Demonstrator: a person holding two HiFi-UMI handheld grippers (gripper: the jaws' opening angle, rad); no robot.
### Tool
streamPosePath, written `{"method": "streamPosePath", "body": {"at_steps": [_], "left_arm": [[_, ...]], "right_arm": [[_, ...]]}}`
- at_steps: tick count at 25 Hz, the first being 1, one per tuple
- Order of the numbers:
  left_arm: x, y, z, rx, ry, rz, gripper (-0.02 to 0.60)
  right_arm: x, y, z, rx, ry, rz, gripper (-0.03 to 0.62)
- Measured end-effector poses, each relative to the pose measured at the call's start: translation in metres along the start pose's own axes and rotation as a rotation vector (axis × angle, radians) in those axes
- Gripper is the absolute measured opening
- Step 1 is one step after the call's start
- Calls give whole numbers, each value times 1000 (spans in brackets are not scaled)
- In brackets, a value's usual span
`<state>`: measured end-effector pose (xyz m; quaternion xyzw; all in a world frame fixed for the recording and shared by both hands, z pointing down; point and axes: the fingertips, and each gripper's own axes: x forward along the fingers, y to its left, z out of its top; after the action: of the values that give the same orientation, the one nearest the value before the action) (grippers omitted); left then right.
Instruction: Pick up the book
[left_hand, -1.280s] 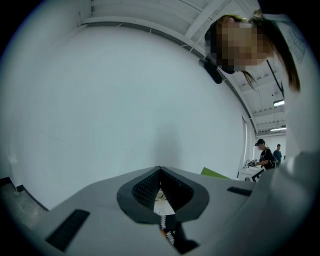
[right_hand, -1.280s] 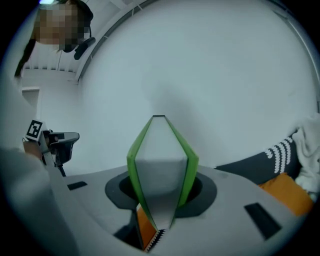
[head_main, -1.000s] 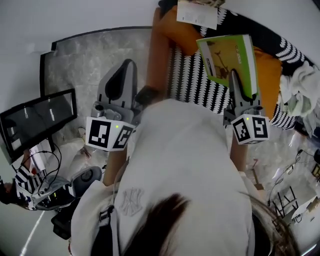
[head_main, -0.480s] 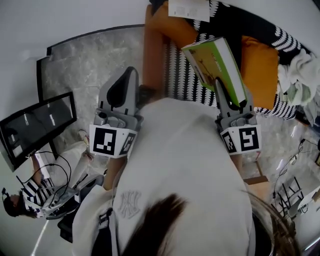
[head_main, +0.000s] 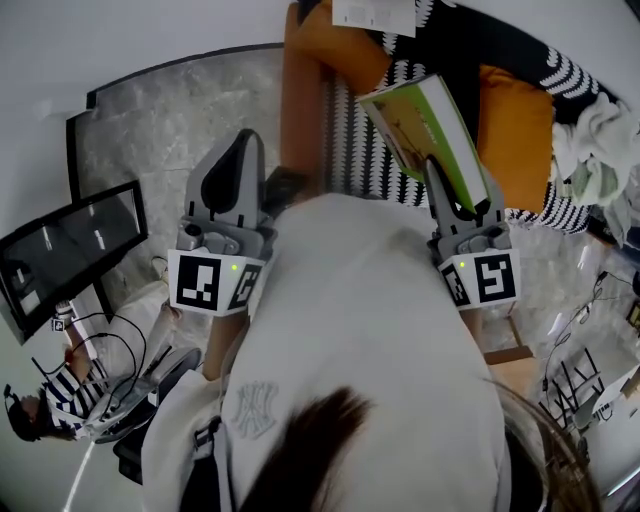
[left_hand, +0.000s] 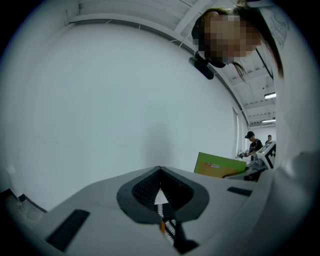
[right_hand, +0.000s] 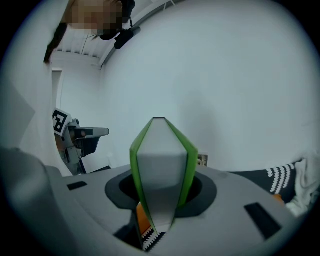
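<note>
The book (head_main: 425, 120), tilted on edge over the orange sofa (head_main: 515, 130), is clamped by its near edge in my right gripper (head_main: 443, 182). My left gripper (head_main: 232, 160) is closed and empty. Held only at that edge, the book could fan open, swing, and slip out.

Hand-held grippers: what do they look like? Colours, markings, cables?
The left hand-held gripper and right hand-held gripper match: light grey moulded bodies tapering to jaws with dark textured pads. Each carries a white cube with black square markers and a small green light. No cables show. The person wears a white top.
</note>
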<state>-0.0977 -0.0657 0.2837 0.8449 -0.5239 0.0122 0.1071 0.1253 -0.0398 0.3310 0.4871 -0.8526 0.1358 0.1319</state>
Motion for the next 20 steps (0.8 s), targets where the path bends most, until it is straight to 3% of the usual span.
{"method": "streamPosePath", "body": {"at_steps": [20], "left_arm": [[-20, -15, 9, 0, -15, 4, 9]], "right_arm": [[-20, 11, 3, -16, 3, 22, 146]]}}
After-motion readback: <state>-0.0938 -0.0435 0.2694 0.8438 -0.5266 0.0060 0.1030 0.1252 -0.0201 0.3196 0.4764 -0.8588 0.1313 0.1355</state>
